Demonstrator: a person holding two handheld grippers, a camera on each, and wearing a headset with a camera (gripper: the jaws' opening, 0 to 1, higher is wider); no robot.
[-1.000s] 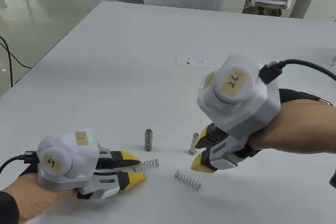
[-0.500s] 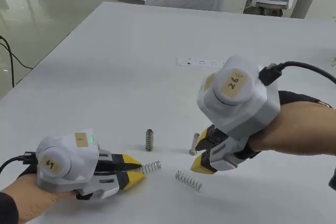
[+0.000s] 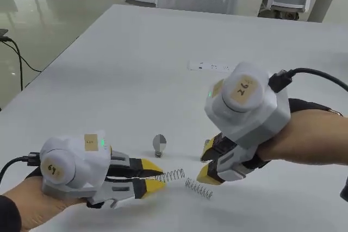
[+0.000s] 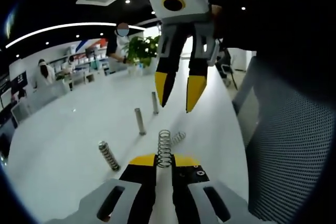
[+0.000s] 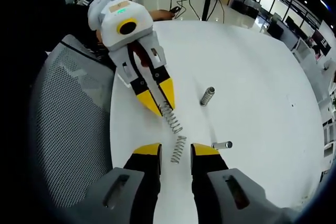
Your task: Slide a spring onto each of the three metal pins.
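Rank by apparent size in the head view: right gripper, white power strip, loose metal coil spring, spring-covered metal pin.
1. right gripper
2. white power strip, though farthest
3. loose metal coil spring
4. spring-covered metal pin

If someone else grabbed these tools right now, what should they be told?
Left gripper: shut on a spring.
Right gripper: open, by a loose spring lying on the table.
Done: one sprung pin.
Left: a bare pin and a second bare pin; fit the held spring, then probably the loose one.
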